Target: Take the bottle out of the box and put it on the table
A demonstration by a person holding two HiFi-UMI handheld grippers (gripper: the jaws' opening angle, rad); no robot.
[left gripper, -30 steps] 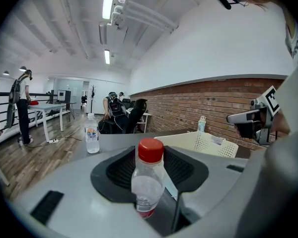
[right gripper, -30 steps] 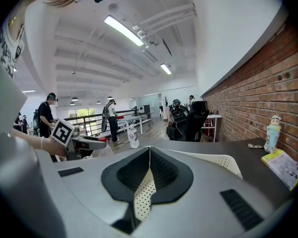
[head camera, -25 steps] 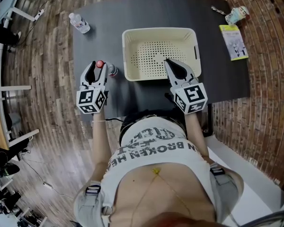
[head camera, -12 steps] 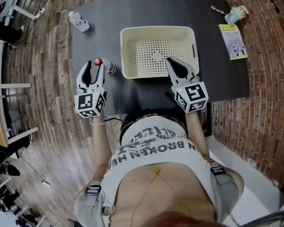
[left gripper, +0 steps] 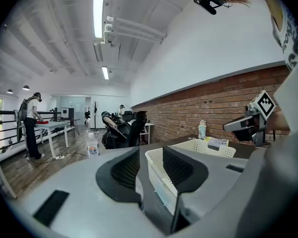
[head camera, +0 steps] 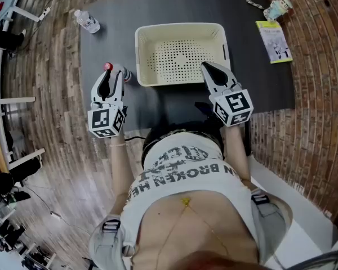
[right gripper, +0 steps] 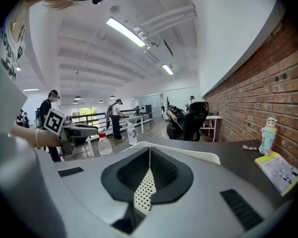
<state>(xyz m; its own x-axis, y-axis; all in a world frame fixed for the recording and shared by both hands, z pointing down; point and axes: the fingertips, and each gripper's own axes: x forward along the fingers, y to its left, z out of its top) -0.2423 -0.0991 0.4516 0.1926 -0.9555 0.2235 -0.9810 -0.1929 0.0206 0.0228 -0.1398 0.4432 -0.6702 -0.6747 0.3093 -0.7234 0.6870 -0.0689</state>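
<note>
A clear bottle with a red cap (head camera: 109, 68) stands upright on the dark table (head camera: 158, 10), just left of the empty cream basket (head camera: 158, 35). My left gripper (head camera: 112, 76) is right behind the bottle. Its jaws are open and have just been closing a little, with no pad on the bottle. In the left gripper view (left gripper: 150, 155) the gap frames the basket's corner (left gripper: 156, 157), and the bottle is mostly hidden. My right gripper (head camera: 207, 67) is shut and empty over the basket's near right corner. The right gripper view (right gripper: 149, 150) shows the bottle (right gripper: 105, 145) beside the left gripper (right gripper: 72, 130).
A second water bottle (head camera: 86, 21) stands at the table's far left corner. A small figurine bottle (head camera: 280, 5) and a booklet (head camera: 272, 41) lie at the far right. The table's near edge runs just in front of the person. People and desks fill the room behind.
My left gripper has drawn back toward the person, away from the red-capped bottle, which stays put. The right gripper has shifted right along the basket's near rim.
</note>
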